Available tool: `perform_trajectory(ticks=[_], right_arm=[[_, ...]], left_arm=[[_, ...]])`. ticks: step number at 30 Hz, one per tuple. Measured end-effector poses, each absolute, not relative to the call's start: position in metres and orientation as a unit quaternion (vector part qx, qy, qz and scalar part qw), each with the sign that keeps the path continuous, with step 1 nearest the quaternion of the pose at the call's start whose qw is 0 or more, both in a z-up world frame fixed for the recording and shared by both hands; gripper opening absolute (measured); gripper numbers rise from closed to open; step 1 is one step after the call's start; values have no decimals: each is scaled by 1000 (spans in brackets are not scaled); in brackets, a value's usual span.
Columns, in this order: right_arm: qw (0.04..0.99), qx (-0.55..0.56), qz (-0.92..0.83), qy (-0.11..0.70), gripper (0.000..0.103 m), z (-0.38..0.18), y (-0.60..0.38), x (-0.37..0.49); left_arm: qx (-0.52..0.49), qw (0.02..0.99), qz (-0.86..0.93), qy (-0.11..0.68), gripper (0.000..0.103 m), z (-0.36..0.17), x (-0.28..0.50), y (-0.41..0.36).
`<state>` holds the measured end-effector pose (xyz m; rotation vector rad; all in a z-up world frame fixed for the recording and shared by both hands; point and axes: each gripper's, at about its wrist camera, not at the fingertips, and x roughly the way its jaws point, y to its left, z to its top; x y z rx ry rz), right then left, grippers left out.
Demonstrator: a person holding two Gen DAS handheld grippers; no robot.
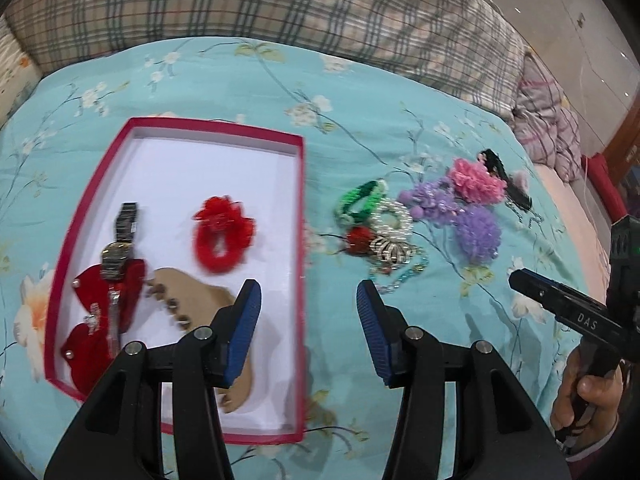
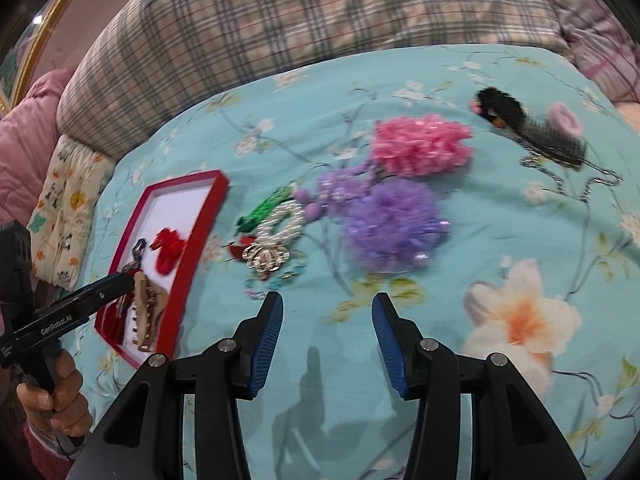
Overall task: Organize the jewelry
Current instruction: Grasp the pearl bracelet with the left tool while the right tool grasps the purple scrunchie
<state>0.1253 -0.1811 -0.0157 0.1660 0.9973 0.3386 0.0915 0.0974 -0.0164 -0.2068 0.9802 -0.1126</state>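
Both tools, the left tool (image 1: pixel 309 328) and the right tool (image 2: pixel 327 340), hang spread and empty above the bed (image 1: pixel 360 92), the red-rimmed box (image 1: pixel 298 240) already holding sorted pieces while the unsorted jewelry heap (image 2: pixel 276 240) waits just beside it.

Black jointed frames on left gripper (image 1: pixel 309 322) and right gripper (image 2: pixel 327 334), fitted with ribbed blue pads (image 1: pixel 244 332) and silver screws (image 1: pixel 204 333). Marked in white lettering. Worn: pink sleeve (image 2: pixel 44 452).
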Motion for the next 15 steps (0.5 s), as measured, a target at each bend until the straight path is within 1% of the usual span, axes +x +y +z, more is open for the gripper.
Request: perform_trajectory(ticks=[15], right_arm=[[870,99,119,469,48,-27,-215,156]], left_arm=[[-79,869,-101,479,49,-25,127,41]])
